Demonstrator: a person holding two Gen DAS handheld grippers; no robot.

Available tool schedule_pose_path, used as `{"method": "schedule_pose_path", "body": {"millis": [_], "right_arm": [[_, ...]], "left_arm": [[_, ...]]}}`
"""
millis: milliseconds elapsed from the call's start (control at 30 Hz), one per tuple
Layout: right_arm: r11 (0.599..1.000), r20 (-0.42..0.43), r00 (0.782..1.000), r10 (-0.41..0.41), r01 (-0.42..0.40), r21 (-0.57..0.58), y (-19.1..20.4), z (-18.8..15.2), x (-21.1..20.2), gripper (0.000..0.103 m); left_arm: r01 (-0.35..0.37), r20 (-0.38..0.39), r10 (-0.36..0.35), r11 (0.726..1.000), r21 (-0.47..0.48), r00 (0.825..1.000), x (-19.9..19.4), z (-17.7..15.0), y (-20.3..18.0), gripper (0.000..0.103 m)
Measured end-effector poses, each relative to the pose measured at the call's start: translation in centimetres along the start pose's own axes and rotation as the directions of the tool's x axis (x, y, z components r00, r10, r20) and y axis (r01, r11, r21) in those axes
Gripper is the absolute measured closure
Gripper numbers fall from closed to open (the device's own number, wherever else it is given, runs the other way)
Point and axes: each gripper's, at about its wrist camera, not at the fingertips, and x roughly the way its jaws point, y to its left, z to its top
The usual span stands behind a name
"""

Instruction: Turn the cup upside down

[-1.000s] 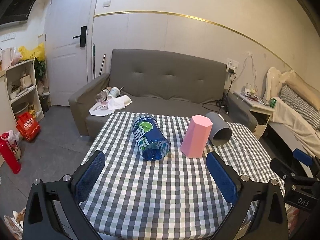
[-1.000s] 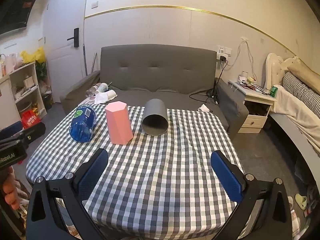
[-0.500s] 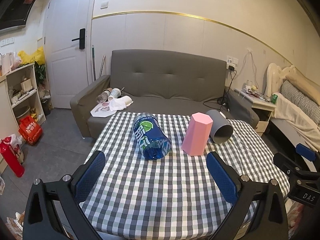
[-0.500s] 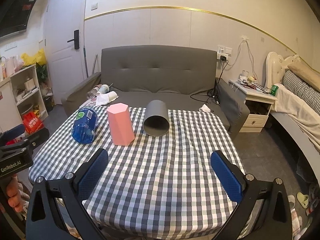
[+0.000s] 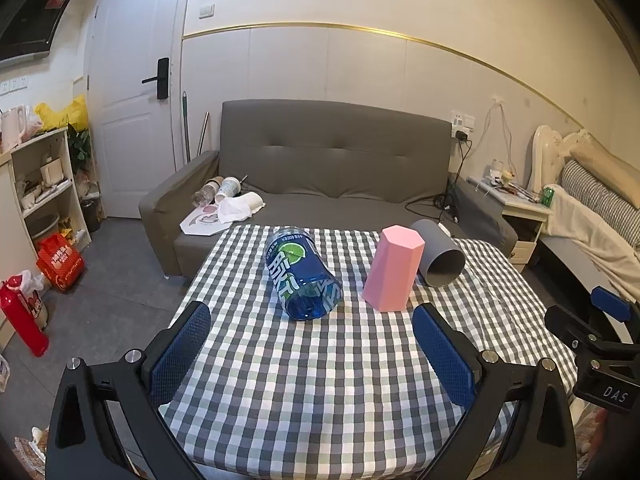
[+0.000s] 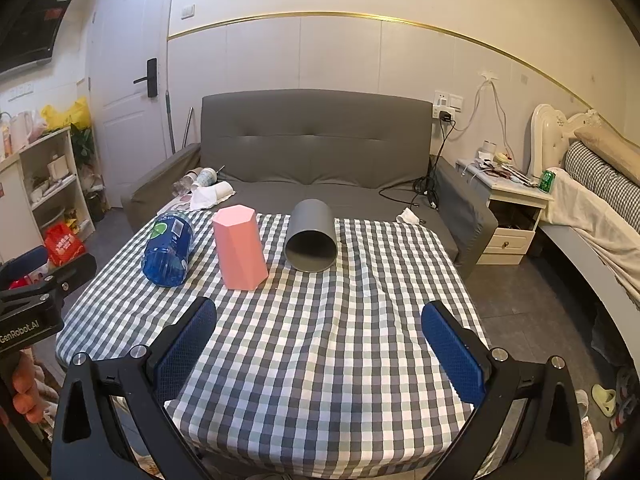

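A grey cup (image 6: pixel 311 240) lies on its side on the checked table (image 6: pixel 320 340), its open mouth facing me; it also shows in the left wrist view (image 5: pixel 440 259). A pink faceted cup (image 6: pixel 239 247) stands mouth down left of it, also in the left wrist view (image 5: pixel 394 269). A blue bottle (image 5: pixel 302 274) lies on its side further left, also in the right wrist view (image 6: pixel 168 248). My left gripper (image 5: pixel 312 354) is open and empty near the table's front edge. My right gripper (image 6: pixel 320 350) is open and empty over the table's front half.
A grey sofa (image 6: pixel 312 152) with cups and paper stands behind the table. A nightstand (image 6: pixel 508 208) and a bed (image 6: pixel 600 200) are at the right. Shelves (image 5: pixel 40 184) and a red extinguisher (image 5: pixel 22 316) are at the left.
Both grippers have risen and pulled back slightly, so the table shows lower in both views. The cups and the bottle have not moved.
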Motion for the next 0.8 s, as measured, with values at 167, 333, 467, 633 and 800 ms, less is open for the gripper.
{"method": "schedule_pose_path", "body": {"millis": [167, 333, 467, 633, 800], "right_arm": [[1.0, -0.006, 1.0, 0.0, 0.0, -0.003, -0.01, -0.03, 0.08, 0.0], [1.0, -0.011, 1.0, -0.004, 0.004, -0.001, -0.14, -0.06, 0.21, 0.0], [1.0, -0.009, 1.0, -0.007, 0.007, -0.003, -0.18, 0.01, 0.19, 0.0], [1.0, -0.011, 1.0, -0.005, 0.005, -0.003, -0.21, 0.06, 0.13, 0.0], [1.0, -0.011, 1.0, -0.007, 0.007, -0.004, -0.21, 0.06, 0.12, 0.0]], "left_arm": [[0.001, 0.01, -0.001, 1.0, 0.001, 1.0, -0.08, -0.09, -0.04, 0.0], [0.005, 0.014, -0.005, 1.0, 0.01, 1.0, -0.15, -0.22, -0.14, 0.0], [0.004, 0.014, -0.004, 1.0, 0.008, 1.0, -0.15, -0.23, -0.16, 0.0], [0.003, 0.015, -0.003, 1.0, 0.01, 1.0, -0.17, -0.25, -0.17, 0.0], [0.005, 0.014, -0.005, 1.0, 0.009, 1.0, -0.15, -0.24, -0.17, 0.0]]}}
